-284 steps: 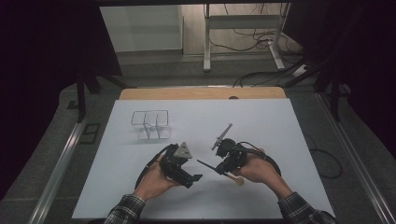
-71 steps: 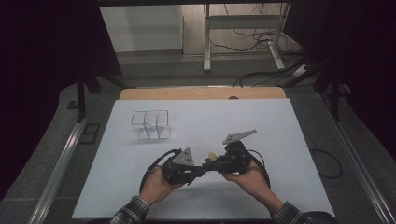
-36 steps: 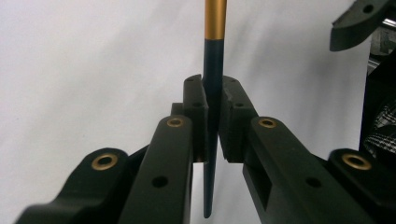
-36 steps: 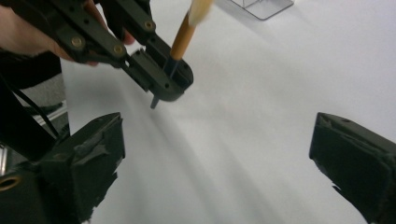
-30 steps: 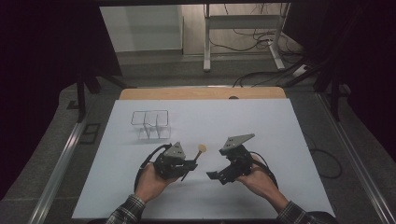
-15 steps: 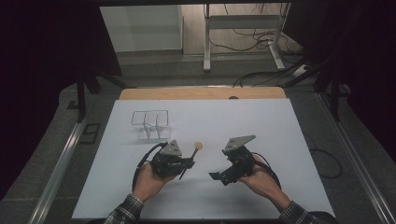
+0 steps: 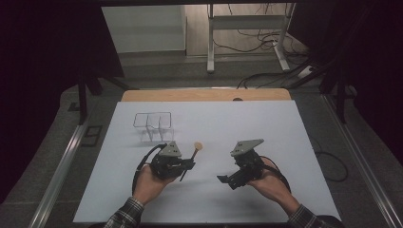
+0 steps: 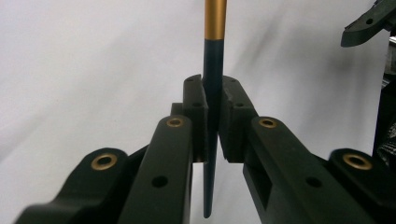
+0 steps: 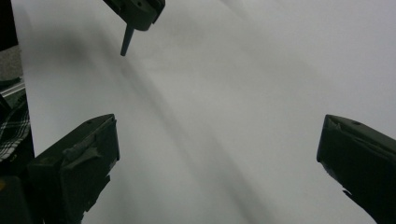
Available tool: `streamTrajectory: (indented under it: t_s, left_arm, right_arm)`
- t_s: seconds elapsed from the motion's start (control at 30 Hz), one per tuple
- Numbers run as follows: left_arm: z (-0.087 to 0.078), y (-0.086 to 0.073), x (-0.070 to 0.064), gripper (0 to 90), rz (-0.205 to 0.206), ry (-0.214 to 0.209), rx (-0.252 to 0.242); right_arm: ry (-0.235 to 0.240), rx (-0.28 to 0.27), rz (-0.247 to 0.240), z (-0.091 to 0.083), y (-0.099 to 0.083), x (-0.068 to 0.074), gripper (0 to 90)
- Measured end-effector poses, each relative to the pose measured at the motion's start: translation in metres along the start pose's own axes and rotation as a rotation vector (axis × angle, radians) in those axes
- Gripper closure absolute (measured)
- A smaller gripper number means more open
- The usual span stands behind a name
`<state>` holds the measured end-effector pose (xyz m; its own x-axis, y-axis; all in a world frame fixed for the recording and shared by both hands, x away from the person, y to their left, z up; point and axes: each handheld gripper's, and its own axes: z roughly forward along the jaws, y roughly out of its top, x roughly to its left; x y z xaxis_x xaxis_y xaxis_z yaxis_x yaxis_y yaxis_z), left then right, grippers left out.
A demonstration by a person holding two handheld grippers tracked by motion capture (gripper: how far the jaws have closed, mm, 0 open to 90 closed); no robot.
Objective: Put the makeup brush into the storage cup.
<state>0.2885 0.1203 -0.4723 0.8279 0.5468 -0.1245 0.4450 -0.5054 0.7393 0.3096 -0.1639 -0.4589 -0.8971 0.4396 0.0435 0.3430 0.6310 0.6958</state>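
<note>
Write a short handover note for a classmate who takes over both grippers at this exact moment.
Left gripper: fingers shut on the dark handle of the brush, its pale tip raised towards the clear rack.
Right gripper: open, holding nothing, above the white table.
Clear rack: stands behind the left gripper, with nothing visible inside.
Done: brush is picked up.
Left, probably: carry it to the rack and drop it in.

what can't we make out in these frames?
- Brush: its head is cut off by the top edge in the left gripper view; in the high view it is too small to tell its type.
- Clear rack: too faint in the high view to tell contents.
- Right tool: jaws cropped by the frame edges.
</note>
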Motion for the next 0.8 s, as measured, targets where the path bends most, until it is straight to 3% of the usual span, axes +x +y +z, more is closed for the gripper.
streamTrajectory:
  t_s: [0.3, 0.5, 0.8]
  left_arm:
    - [-0.006, -0.002, 0.005, 82.7, -0.004, 0.009, -0.007]
    - [-0.009, -0.004, 0.008, 82.7, -0.012, 0.013, -0.01]
    - [-0.015, -0.006, 0.012, 82.7, -0.032, 0.025, -0.026]
  right_arm:
    - [-0.03, 0.014, 0.0, -0.003, -0.005, -0.003, 0.0]
    - [-0.024, 0.012, 0.022, -0.006, -0.009, -0.006, 0.0]
    - [-0.055, 0.008, 0.041, -0.013, -0.016, -0.011, 0.0]
